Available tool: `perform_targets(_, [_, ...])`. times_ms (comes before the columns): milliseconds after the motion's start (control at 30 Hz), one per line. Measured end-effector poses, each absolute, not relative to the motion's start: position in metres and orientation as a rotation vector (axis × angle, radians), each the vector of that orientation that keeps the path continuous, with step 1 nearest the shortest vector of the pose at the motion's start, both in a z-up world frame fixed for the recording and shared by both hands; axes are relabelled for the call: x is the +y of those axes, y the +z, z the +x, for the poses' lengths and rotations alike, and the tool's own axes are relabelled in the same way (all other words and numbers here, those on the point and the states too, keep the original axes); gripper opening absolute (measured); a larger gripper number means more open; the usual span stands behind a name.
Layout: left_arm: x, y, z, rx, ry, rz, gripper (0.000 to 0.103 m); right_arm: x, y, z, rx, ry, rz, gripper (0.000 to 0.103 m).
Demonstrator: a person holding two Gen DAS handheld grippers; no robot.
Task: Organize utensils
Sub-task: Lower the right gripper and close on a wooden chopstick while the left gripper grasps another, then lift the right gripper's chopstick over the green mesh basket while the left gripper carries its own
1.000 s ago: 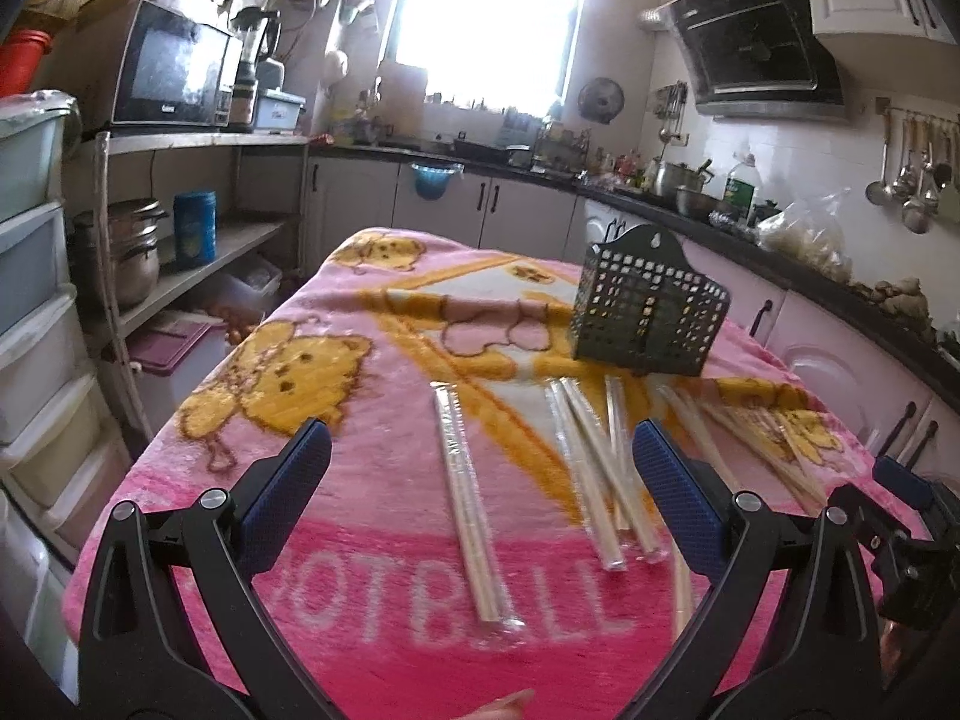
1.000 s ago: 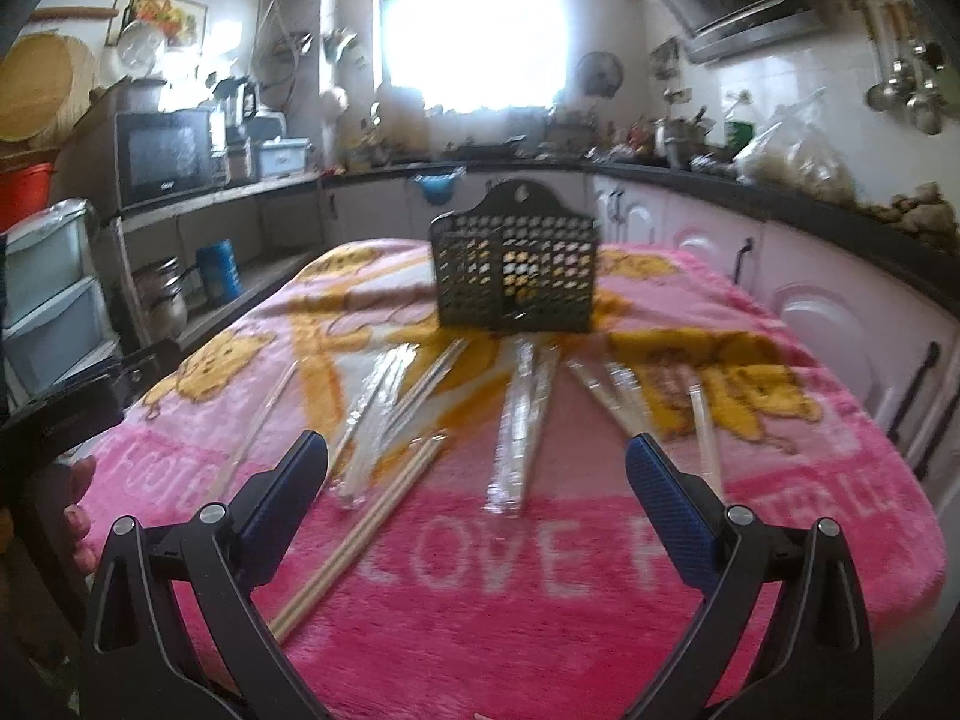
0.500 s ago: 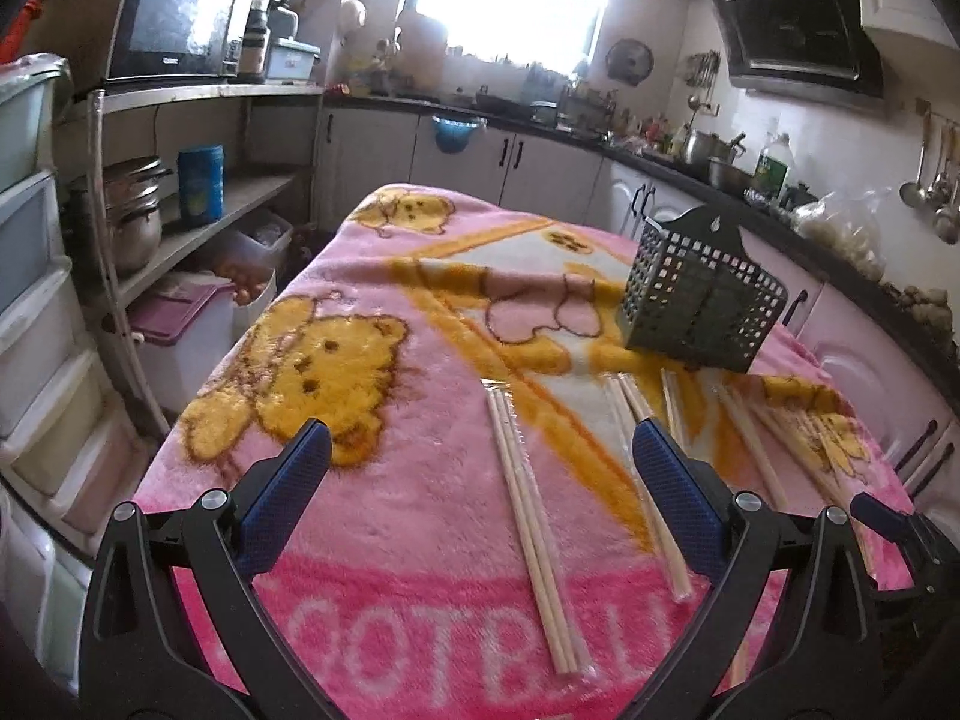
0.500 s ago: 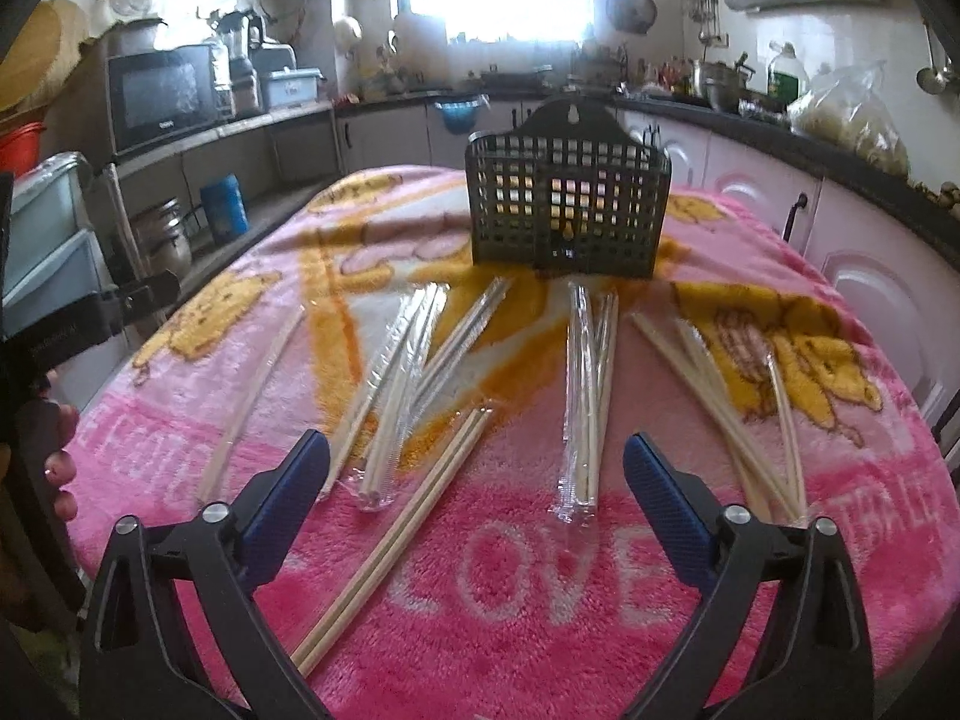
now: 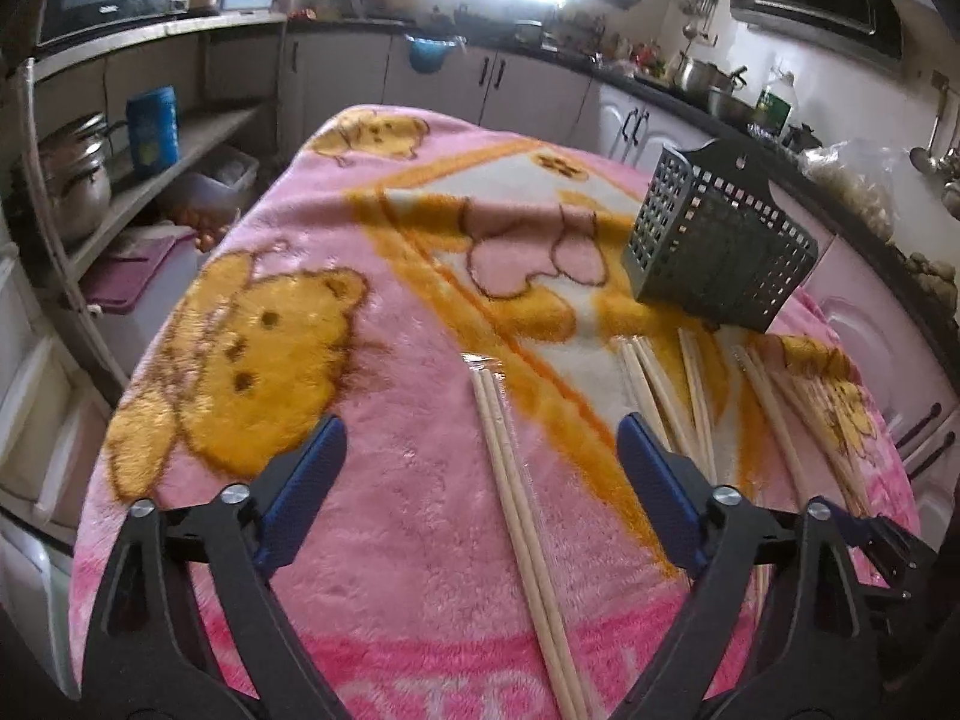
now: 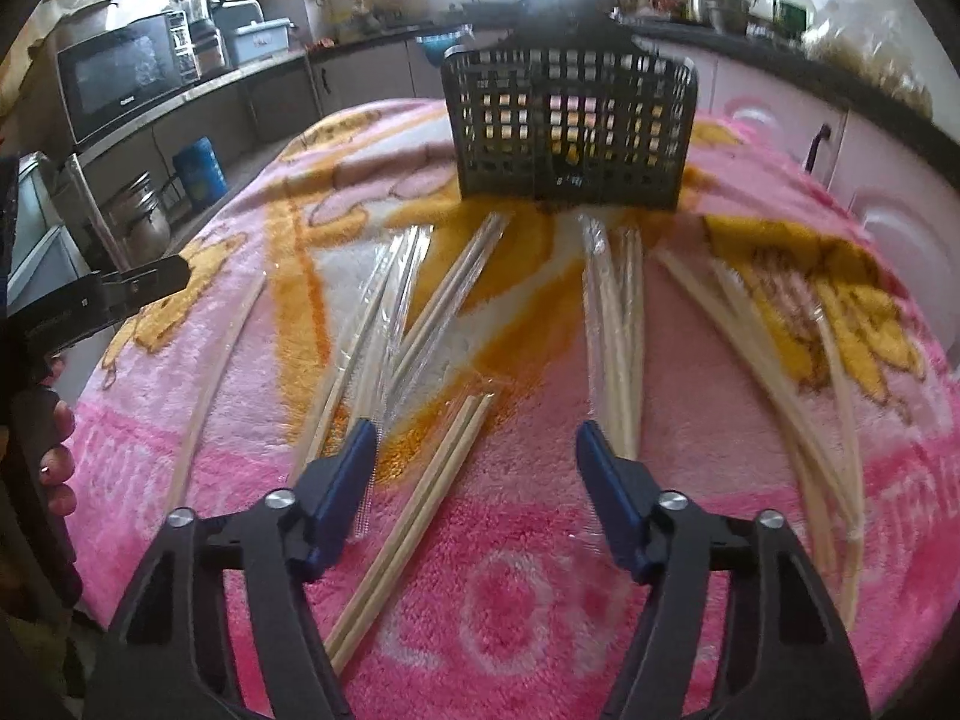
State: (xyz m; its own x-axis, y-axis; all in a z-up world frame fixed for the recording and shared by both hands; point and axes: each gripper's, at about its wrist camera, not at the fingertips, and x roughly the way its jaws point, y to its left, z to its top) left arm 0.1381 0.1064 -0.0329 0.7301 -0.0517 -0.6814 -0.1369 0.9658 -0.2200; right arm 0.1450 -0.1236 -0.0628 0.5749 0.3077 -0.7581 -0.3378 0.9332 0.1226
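Both the left hand-held gripper [image 5: 480, 456] and the right hand-held gripper [image 6: 477, 450] are wide open (holding nothing). Pale wooden chopsticks [image 6: 420, 504] lie on the pink fuzzy blanket [image 5: 384, 516], with the dark plastic holed basket [image 6: 570, 126] at 12 o'clock.

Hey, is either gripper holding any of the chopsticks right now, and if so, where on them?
Nothing is held. The left gripper and right gripper are both open above the blanket, each with a wrapped chopstick pair lying loose between its fingers.

Left gripper [image 5: 477, 459] over chopsticks on pink blanket [image 5: 288, 276]

Jaws spread wide, empty; one chopstick pair [image 5: 516, 504] lies between them toward 6 o'clock, basket [image 5: 720, 252] at 2 o'clock, more pairs [image 5: 666, 384] below it.
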Motion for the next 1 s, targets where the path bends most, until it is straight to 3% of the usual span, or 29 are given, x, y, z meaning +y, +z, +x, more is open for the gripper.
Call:
perform_targets(333, [0.113,-0.061,0.182,0.946,-0.041,-0.383,0.054,-0.124,-0.072,0.173,1.044,0.399,0.073,0.038])
perform_targets(500, [0.115,-0.07,0.197,1.022,-0.052,-0.399,0.044,-0.122,-0.074,0.186,1.11,0.43,0.108,0.02])
perform_targets(600, [0.116,-0.07,0.207,1.055,-0.041,-0.382,0.03,-0.124,-0.073,0.191,1.126,0.462,0.143,0.01])
perform_targets(667, [0.116,-0.071,0.212,1.074,-0.042,-0.372,0.024,-0.124,-0.072,0.192,1.131,0.484,0.159,0.008])
perform_targets(733, [0.116,-0.07,0.218,1.087,-0.043,-0.348,0.008,-0.125,-0.067,0.192,1.11,0.492,0.157,0.007])
perform_targets(1000, [0.119,-0.044,0.217,1.019,-0.116,-0.37,0.004,-0.143,-0.036,0.195,1.007,0.553,0.201,0.006])
